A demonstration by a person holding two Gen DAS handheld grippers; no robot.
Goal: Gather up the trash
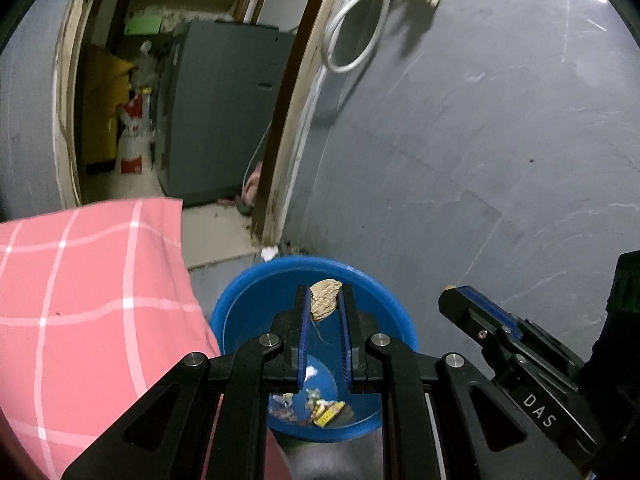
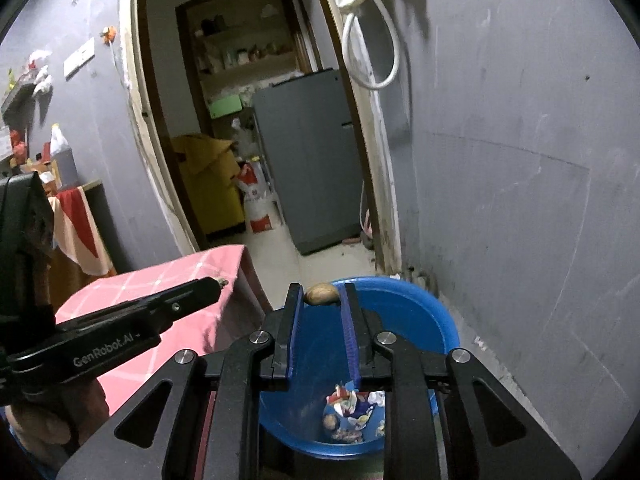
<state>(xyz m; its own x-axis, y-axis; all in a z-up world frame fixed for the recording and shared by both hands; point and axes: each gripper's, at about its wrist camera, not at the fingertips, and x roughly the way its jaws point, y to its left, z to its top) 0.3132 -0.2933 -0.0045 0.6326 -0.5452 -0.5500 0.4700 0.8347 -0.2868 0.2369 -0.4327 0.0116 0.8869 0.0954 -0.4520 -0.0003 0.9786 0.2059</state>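
A blue tub (image 1: 244,300) stands on the floor by the grey wall, also in the right wrist view (image 2: 432,316). Wrappers (image 1: 320,406) lie on its bottom, seen too in the right wrist view (image 2: 352,416). My left gripper (image 1: 325,300) is shut on a crumpled brown paper scrap (image 1: 325,299) above the tub. My right gripper (image 2: 321,294) is shut on a brown nut shell (image 2: 321,294) above the tub's far rim. The right gripper shows at right in the left view (image 1: 452,292); the left gripper shows at left in the right view (image 2: 218,280).
A table with a pink checked cloth (image 1: 80,300) stands left of the tub, also in the right wrist view (image 2: 168,280). A doorway (image 2: 256,120) behind leads to a room with a grey fridge (image 2: 308,160). A white scrap (image 1: 269,253) lies by the door frame.
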